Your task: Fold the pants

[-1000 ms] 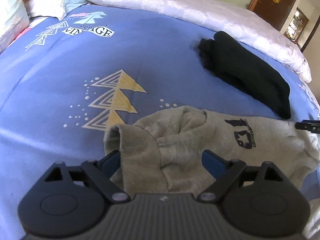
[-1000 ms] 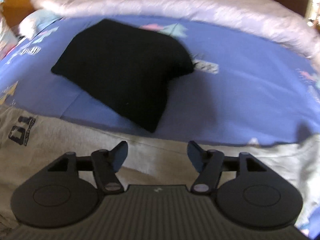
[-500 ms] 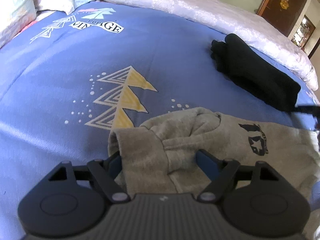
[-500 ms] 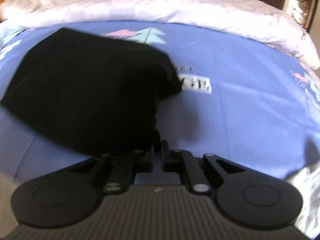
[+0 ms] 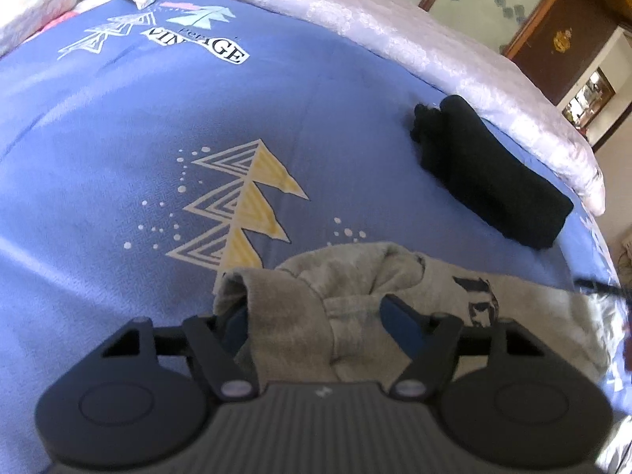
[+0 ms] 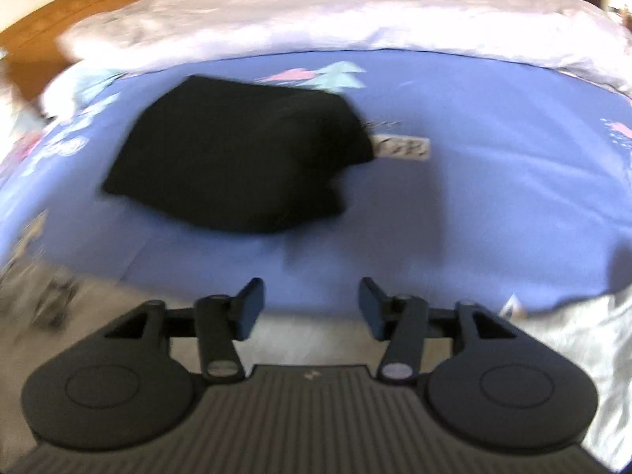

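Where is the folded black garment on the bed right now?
The folded black garment lies on the blue printed bedsheet, upper right in the left wrist view, between the pale quilt and the grey sweatpants. In the right wrist view it sits centre-left.

Pants (image 5: 355,276) on bed (image 5: 118,150), before folded garment (image 5: 489,173)

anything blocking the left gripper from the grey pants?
Nothing visible. The left gripper already straddles a bunched fold of the grey pants, its jaws closing with the cloth between them. The folded black garment lies apart, farther back on the blue bedspread.
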`<state>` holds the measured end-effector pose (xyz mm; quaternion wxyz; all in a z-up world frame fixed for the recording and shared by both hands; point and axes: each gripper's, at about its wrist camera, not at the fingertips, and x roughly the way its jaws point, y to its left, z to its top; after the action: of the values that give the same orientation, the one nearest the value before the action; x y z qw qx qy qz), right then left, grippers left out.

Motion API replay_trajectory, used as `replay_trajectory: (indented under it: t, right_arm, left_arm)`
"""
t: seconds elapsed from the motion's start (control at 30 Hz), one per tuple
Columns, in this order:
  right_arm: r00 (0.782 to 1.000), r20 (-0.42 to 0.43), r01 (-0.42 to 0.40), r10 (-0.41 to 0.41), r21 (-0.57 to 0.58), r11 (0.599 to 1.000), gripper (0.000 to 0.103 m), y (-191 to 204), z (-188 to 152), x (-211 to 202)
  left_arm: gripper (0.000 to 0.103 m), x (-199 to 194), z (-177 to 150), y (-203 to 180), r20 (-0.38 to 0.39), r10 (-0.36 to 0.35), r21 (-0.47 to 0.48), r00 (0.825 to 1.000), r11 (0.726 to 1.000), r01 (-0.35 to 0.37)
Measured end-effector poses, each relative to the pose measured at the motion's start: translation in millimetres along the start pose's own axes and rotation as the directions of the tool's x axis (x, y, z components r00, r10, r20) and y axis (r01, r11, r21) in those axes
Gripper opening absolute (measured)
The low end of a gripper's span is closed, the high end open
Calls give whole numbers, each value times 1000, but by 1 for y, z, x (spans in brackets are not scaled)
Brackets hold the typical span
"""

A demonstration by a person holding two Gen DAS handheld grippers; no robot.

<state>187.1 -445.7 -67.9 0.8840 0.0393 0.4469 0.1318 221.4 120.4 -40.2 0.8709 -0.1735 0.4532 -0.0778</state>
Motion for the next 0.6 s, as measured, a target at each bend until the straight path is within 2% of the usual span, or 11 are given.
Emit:
replay_trajectory:
  t: [0.07, 0.13, 0.17, 0.2, 0.23, 0.27, 0.33, 0.4, 0.47, 0.53, 0.6]
  right_arm:
    - [999, -19, 26, -27, -88, 996, 70, 13, -12, 1]
    - [994, -68, 75, -87, -166, 983, 58, 24, -22, 19]
    - [989, -87, 101, -118, -181, 978, 48, 30, -27, 27]
    - [992, -47, 111, -121, -178, 978, 10, 35, -30, 27]
    - [994, -41, 92, -101, -183, 979, 3, 41, -29, 27]
    - [992, -36, 113, -122, -175, 978, 3, 46, -27, 28]
    - [989, 1, 148, -150, -166, 975, 3, 50, -21, 31]
    - [986, 51, 161, -156, -119, 980, 2, 45, -11, 33]
    - [981, 93, 178, -171, -74, 981, 2, 41, 1, 38]
    - [964, 122, 242, -234, -53, 969, 2, 39, 6, 51]
    - [963, 53, 265, -263, -28, 964, 3, 35, 10, 73]
  left_arm:
    - [58, 4, 0, -2, -1, 33, 5, 999, 999, -33]
    - [39, 7, -2, -9, 15, 91, 41, 996, 995, -92]
    - [37, 8, -3, -13, 23, 119, 59, 993, 991, -120]
    - [33, 7, -4, -14, 28, 128, 65, 991, 989, -130]
    - [32, 7, -4, -15, 34, 134, 67, 990, 988, -136]
    - [31, 6, -4, -16, 38, 138, 67, 990, 988, -140]
    - [18, 4, -2, -18, 48, 133, 66, 990, 988, -136]
    - [10, 3, 2, -17, 69, 134, 45, 989, 989, -137]
    - [10, 5, 6, -12, 78, 138, 2, 987, 990, -138]
    - [10, 14, 8, -6, 64, 161, -38, 985, 987, -159]
    - [13, 18, 5, -8, 80, 184, -15, 980, 983, -183]
